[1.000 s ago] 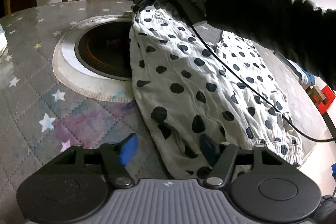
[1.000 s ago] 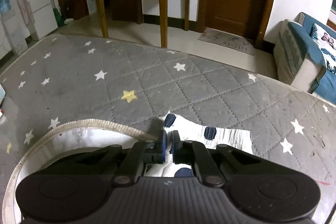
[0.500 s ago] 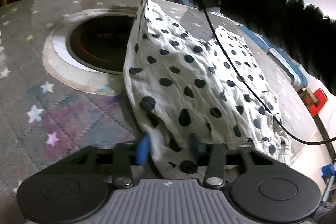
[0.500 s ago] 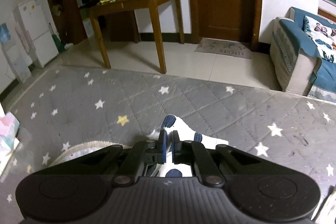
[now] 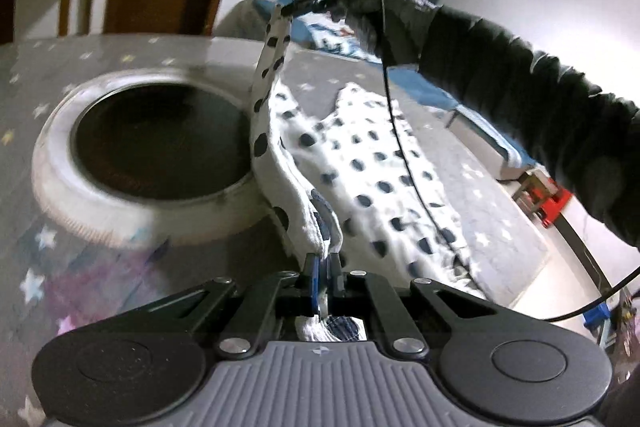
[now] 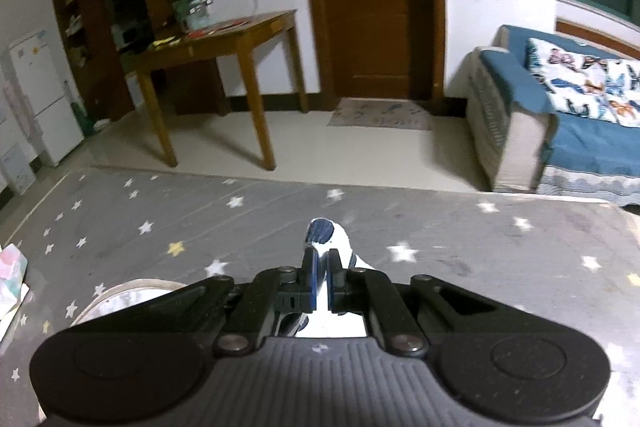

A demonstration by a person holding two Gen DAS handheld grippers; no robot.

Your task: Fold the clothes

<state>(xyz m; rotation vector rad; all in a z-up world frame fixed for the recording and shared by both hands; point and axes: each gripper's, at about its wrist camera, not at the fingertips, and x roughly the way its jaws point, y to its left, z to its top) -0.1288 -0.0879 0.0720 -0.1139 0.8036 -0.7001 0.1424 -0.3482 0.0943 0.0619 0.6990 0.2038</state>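
Left gripper (image 5: 324, 269) clenched on a bunched fold of the white polka-dot garment (image 5: 372, 171), blue fingers (image 5: 313, 279) pressed together with cloth poking out above and behind them. Right gripper (image 5: 308, 3) raised at the far end, gripped by a gloved hand (image 5: 368, 15) in a black sleeve (image 5: 532, 95), likewise pinching the garment's far edge. Between the two grips, one edge of the cloth lifted into a narrow taut strip (running up from the near pinch to the far one). Rest of the garment spread flat on the table (image 5: 492, 187), under a grey quilted cover with stars. Just left of the lifted strip, a round dark recess (image 5: 160, 143) with a pale rim set into the table, the cloth's edge beside its rim. Black cable (image 5: 404, 155) trailing from the right gripper across the garment.

From the right wrist view: right gripper (image 6: 320, 263) shut tight on a small tuft of the garment (image 6: 326, 233), a dark dot showing on it, above the starred cover (image 6: 460, 247). Beyond, a wooden side table (image 6: 224, 39), a brown door (image 6: 372, 7), a blue sofa (image 6: 580, 131). Some motion blur in both views.
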